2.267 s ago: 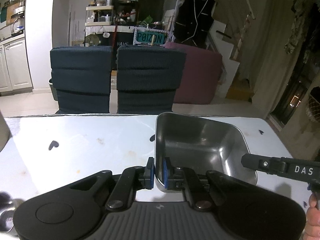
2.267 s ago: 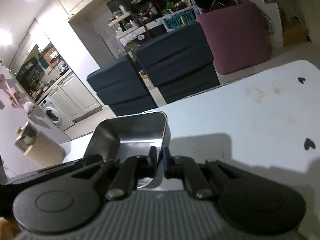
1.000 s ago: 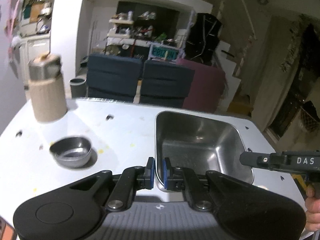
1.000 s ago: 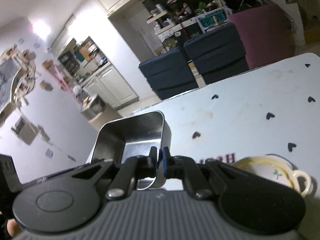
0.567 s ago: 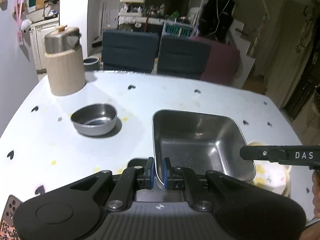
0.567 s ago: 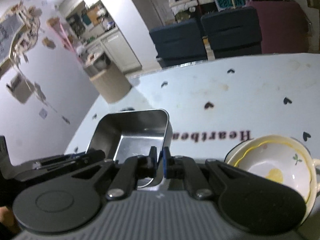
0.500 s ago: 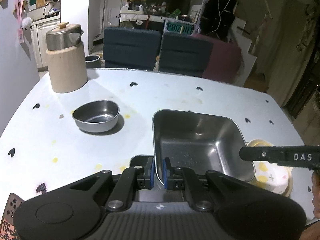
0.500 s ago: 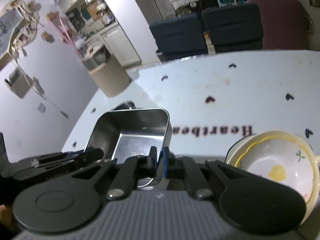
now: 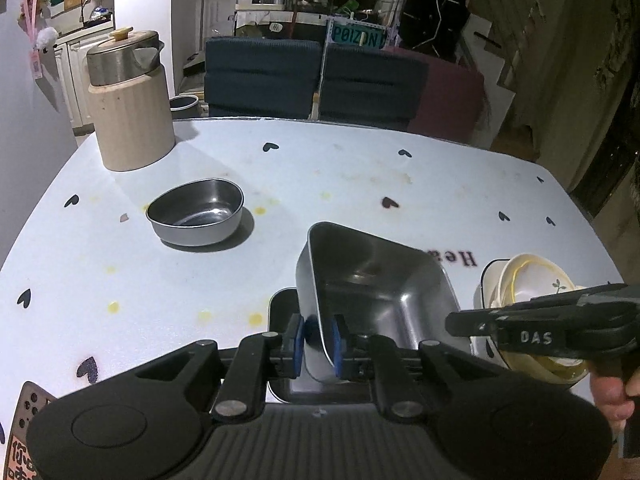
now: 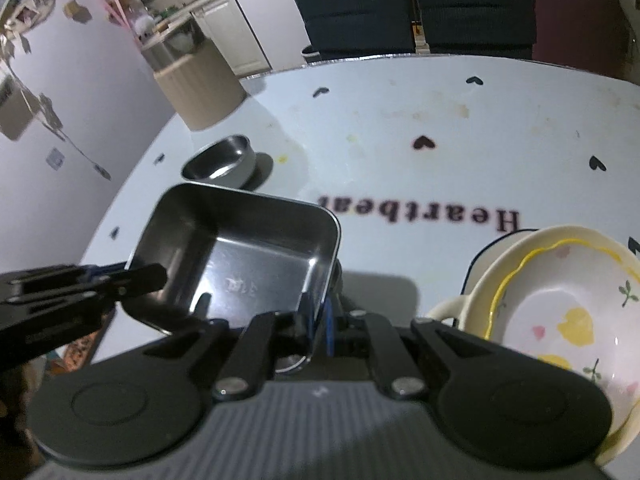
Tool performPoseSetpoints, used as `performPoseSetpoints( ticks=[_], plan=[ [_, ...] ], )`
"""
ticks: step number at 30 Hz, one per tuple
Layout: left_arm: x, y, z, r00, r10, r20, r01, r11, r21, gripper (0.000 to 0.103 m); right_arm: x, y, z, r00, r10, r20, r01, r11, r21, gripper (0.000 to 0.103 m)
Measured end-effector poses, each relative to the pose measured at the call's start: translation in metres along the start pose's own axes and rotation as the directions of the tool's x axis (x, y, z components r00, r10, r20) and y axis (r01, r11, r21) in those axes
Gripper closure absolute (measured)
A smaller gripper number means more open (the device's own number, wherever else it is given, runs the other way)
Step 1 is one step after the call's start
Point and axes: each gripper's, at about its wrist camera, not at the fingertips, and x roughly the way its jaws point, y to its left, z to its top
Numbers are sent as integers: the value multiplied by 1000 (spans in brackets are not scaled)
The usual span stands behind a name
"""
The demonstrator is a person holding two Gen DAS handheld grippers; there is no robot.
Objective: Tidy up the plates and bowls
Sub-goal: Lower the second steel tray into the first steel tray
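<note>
The square steel tray (image 9: 372, 280) hung tilted above the white, heart-printed surface (image 9: 320, 168), carried between both grippers. The left gripper (image 9: 318, 342) had its blue pads either side of the tray's near wall; its jaws had just been opening a little, and the left pad stood slightly off the metal, so the hold looked loose, though the angle made contact hard to judge. The right gripper (image 10: 318, 318) was pinching the tray's opposite rim, pads pressed tight on the thin wall. Directly beneath the tray lay another dark rectangular tray (image 9: 282, 308), only partly seen. To the right, a cream bowl (image 10: 560, 320) with yellow trim and small flower prints sat nested in a stack of similar dishes, near the printed word "Heartbeat". Farther back on the left, a small round steel bowl (image 9: 196, 214) stood alone, and beyond it a beige ribbed container (image 9: 130, 120) with a metal lid. A person's fingers (image 9: 612, 392) showed at the right gripper's handle.
</note>
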Motion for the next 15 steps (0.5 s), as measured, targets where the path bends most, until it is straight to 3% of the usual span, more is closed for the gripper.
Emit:
performPoseSetpoints(
  ticks=[15],
  plan=[
    [17, 7, -3, 998, 7, -57, -8, 1000, -5, 87, 30, 15, -8, 996, -29, -86, 27, 999, -29, 93]
  ],
)
